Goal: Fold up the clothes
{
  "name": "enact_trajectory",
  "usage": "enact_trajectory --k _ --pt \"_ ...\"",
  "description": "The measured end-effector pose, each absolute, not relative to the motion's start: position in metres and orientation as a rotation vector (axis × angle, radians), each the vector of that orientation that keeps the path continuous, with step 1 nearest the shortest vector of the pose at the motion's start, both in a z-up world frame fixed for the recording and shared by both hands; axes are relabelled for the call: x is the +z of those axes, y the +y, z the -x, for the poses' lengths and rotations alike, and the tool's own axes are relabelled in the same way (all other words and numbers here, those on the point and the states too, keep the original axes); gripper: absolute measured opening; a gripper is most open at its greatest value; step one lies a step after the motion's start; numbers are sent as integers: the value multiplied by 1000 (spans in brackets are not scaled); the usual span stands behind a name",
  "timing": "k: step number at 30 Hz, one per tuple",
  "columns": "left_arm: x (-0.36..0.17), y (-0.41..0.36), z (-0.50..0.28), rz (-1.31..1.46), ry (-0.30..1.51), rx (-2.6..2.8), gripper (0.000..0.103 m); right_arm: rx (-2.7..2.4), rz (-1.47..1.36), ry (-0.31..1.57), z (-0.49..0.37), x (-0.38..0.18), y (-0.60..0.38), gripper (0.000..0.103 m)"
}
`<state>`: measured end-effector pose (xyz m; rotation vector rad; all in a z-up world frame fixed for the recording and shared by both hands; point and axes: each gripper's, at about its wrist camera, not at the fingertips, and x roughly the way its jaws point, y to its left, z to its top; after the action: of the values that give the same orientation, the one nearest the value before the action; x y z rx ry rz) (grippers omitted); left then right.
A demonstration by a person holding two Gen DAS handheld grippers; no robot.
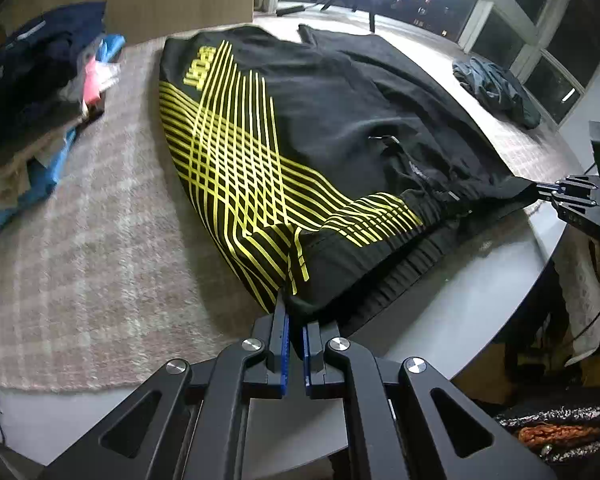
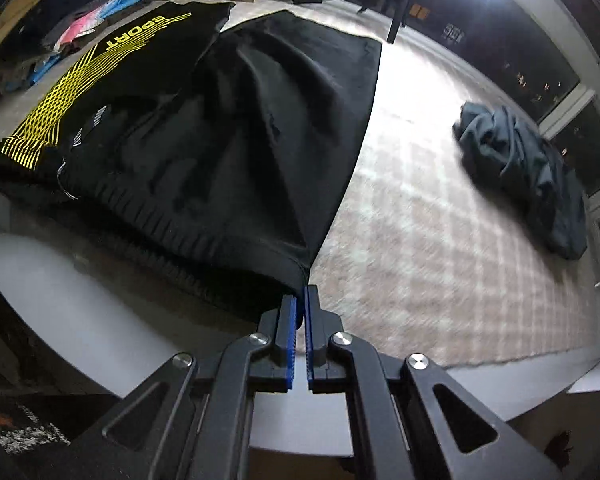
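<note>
Black shorts with yellow stripes (image 1: 300, 128) lie spread on a checked beige cloth over a round table. My left gripper (image 1: 295, 312) is shut on the near waistband corner by the yellow stripes. My right gripper (image 2: 302, 300) is shut on the other waistband corner of the shorts (image 2: 228, 128), and it also shows in the left wrist view (image 1: 540, 194) at the far right, pinching the fabric. The waistband is stretched between the two grippers along the table's near edge.
A stack of folded clothes (image 1: 36, 112) sits at the left of the table. A crumpled dark blue garment (image 2: 528, 168) lies on the cloth to the right. The grey table edge (image 1: 480, 280) runs under the waistband. Windows stand behind.
</note>
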<state>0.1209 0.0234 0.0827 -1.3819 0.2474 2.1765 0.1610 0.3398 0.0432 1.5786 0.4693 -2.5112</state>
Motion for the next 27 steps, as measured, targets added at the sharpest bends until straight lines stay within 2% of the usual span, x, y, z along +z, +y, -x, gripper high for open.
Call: enact_trajectory --k 5,10,14,16,19,23,26,27 --pt "89 11 -122 1350 257 2194 4 -2488 -1592 461 -156 44 336 4" --pt "83 -2 -138 1390 240 2163 13 -2352 -1669 566 -173 35 325 8" --pt "102 -22 -150 1356 180 2195 13 -2342 -1611 393 -176 69 333 10" --pt "109 -25 -153 1332 200 2215 14 -2373 -1555 307 -172 90 335 22" --pt "108 -11 -151 1296 250 2196 25 -2372 -1483 230 -166 104 315 23" --pt "99 17 -147 1214 375 2172 27 -2326 -1445 274 -152 87 277 23" --pt "85 26 -134 1228 397 2128 28 -2300 -1451 250 -141 68 255 23" --pt "78 25 -129 1262 415 2109 24 -2292 -1469 232 -137 61 251 23"
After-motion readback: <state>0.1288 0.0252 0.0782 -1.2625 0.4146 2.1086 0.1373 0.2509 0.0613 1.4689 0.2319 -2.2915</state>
